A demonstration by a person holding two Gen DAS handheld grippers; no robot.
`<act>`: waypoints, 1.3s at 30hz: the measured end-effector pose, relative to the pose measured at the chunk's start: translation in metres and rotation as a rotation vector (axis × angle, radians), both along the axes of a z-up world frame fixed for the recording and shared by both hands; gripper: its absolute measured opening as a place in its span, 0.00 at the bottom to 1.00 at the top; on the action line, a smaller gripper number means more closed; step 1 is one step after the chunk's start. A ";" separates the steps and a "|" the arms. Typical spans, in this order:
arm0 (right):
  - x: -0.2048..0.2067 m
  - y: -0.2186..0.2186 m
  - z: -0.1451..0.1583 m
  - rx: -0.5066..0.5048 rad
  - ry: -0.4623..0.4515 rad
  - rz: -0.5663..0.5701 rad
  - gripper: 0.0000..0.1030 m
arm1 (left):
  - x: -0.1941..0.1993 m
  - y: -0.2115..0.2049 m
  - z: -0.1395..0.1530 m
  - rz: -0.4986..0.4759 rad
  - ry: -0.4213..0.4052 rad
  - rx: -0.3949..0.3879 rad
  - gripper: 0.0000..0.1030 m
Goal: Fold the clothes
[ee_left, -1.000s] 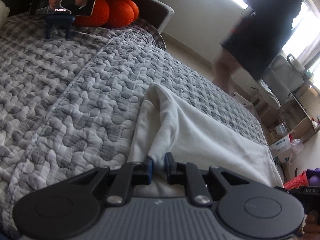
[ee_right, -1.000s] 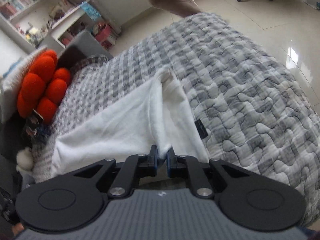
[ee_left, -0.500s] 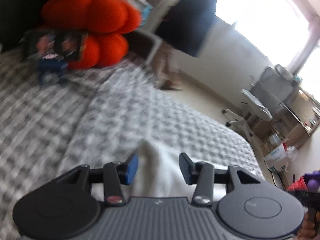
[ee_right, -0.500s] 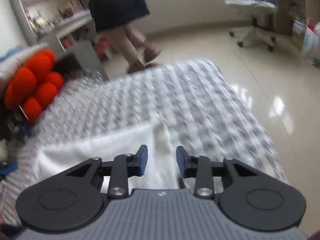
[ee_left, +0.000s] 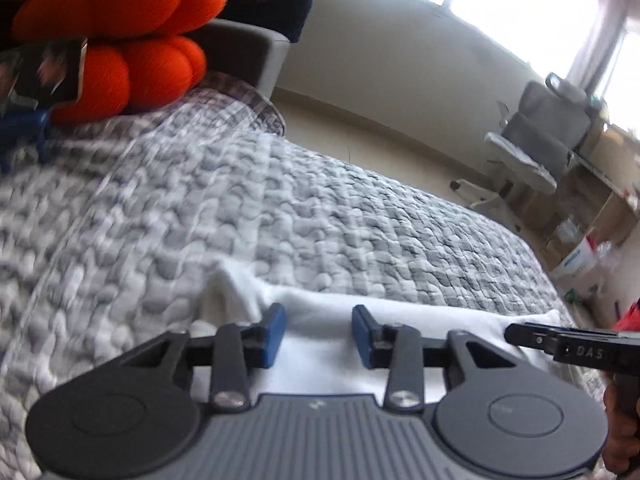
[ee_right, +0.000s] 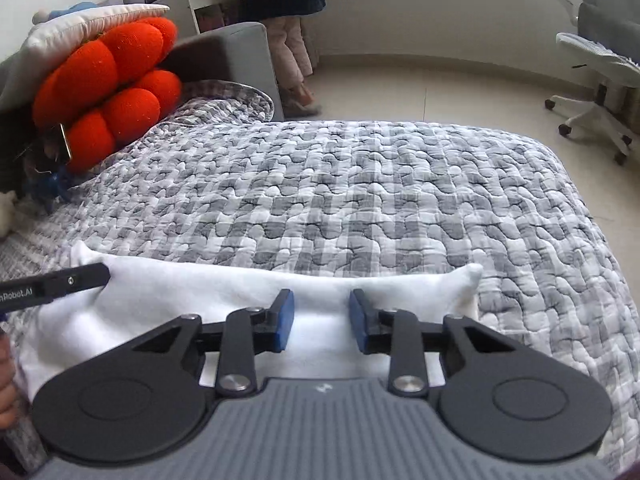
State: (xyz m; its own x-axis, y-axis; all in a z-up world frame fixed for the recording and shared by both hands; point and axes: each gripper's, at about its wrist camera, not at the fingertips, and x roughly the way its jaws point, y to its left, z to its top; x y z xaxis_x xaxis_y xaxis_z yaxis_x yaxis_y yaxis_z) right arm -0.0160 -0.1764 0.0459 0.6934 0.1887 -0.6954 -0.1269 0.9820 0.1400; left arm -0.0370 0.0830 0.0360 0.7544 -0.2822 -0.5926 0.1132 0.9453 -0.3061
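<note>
I have both tools spread wide with nothing between their blue pads. My left hand-held gripper [ee_left: 318,336] hovers low over the white folded cotton garment [ee_right: 192,292], which lies flat on the grey-and-white checked quilted bed cover [ee_right: 380,188], directly beneath and just ahead of the fingertips. My right hand-held gripper [ee_right: 321,320] sits over the same cloth, whose far edge runs as a long band just ahead of its pads, ending in small raised corners to either side. From the right wrist view, the left tool's black finger touches or nearly touches the cloth's left corner. Well ahead and to the left rests an orange lobed plush cushion [ee_right: 108,88]. A person in dark clothing [ee_right: 288,20] stands far ahead beyond the bed.
</note>
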 end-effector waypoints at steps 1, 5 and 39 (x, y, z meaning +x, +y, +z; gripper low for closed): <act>-0.001 0.000 0.001 -0.022 -0.002 0.010 0.31 | -0.001 0.002 0.000 0.003 0.000 -0.007 0.34; -0.005 0.015 0.005 -0.060 -0.045 0.036 0.32 | -0.004 0.008 0.000 0.014 -0.002 -0.033 0.35; -0.036 0.092 0.006 -0.174 -0.147 0.231 0.37 | -0.005 -0.012 -0.001 -0.022 0.028 0.117 0.42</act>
State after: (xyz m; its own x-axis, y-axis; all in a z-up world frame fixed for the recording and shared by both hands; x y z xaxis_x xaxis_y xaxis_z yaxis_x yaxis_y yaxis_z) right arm -0.0519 -0.0844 0.0518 0.7412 0.2400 -0.6269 -0.3558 0.9324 -0.0638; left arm -0.0415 0.0712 0.0354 0.7314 -0.2260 -0.6434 0.1272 0.9721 -0.1969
